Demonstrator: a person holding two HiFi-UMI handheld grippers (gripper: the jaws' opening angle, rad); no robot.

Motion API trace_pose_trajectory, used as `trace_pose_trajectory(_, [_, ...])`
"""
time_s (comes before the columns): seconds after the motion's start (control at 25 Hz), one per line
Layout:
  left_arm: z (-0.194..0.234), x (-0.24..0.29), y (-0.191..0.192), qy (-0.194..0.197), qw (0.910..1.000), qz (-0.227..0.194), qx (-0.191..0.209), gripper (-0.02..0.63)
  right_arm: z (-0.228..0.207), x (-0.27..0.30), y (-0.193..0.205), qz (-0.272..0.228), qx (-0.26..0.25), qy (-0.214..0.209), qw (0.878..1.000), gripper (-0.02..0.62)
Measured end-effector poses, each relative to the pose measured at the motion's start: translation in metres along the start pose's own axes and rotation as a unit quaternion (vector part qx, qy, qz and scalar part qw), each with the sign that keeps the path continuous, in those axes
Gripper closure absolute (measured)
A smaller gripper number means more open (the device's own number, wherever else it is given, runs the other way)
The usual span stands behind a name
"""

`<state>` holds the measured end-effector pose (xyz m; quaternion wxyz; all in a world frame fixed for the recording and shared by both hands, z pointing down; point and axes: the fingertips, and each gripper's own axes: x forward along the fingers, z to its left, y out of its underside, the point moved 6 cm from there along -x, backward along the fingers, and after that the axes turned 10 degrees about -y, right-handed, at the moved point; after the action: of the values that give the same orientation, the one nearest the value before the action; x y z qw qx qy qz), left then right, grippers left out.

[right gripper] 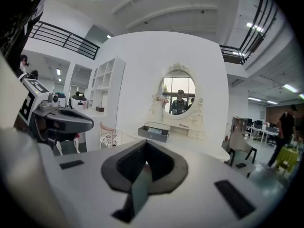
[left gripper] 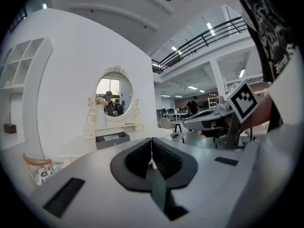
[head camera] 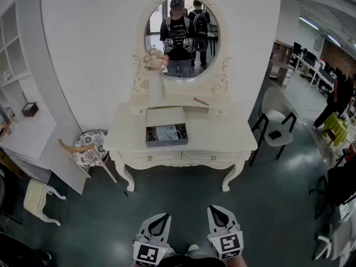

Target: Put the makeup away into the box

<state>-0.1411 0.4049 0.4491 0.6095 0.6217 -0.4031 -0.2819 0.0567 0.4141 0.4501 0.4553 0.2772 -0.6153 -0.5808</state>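
Observation:
A grey box [head camera: 167, 133] lies open on the white dressing table [head camera: 233, 141], in front of the oval mirror [head camera: 182, 38]. Several small makeup items sit inside it. A thin pink item [head camera: 201, 101] rests on the shelf under the mirror. Both grippers hang low, far back from the table and over the dark floor. My left gripper [head camera: 160, 218] is shut with nothing in it, and so is my right gripper [head camera: 218, 210]. In the left gripper view the jaws [left gripper: 151, 152] meet, with the box [left gripper: 112, 138] far ahead. The right gripper view shows closed jaws [right gripper: 145, 156] and the distant box [right gripper: 154, 132].
A white chair [head camera: 276, 124] stands right of the table. A cushioned stool [head camera: 92, 147] and a wooden piece lean at its left. White shelving [head camera: 22, 82] fills the left side, with a small stool [head camera: 39, 199] below. A person [head camera: 335, 97] stands far right.

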Motion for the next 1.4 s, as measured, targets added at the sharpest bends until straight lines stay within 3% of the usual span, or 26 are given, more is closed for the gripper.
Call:
trace_pose_trajectory(0.72, [0.027,0.004,-0.001,0.003,0.9999,-0.017,0.000,0.590,0.014,0.016,-0.015,-0.018,-0.027,0.009,0.999,0.586])
trace_pose_trajectory(0.96, [0.030,0.022,0.001,-0.002,0.9999,-0.011,-0.003,0.589,-0.007,0.036,-0.010,-0.005,-0.037,0.013,0.999,0.586])
trace_pose_trajectory(1.4, [0.048,0.084,-0.011,-0.039,0.9992,-0.002,-0.006,0.589,-0.058,0.094,-0.023,-0.020,-0.035,-0.040,0.998,0.586])
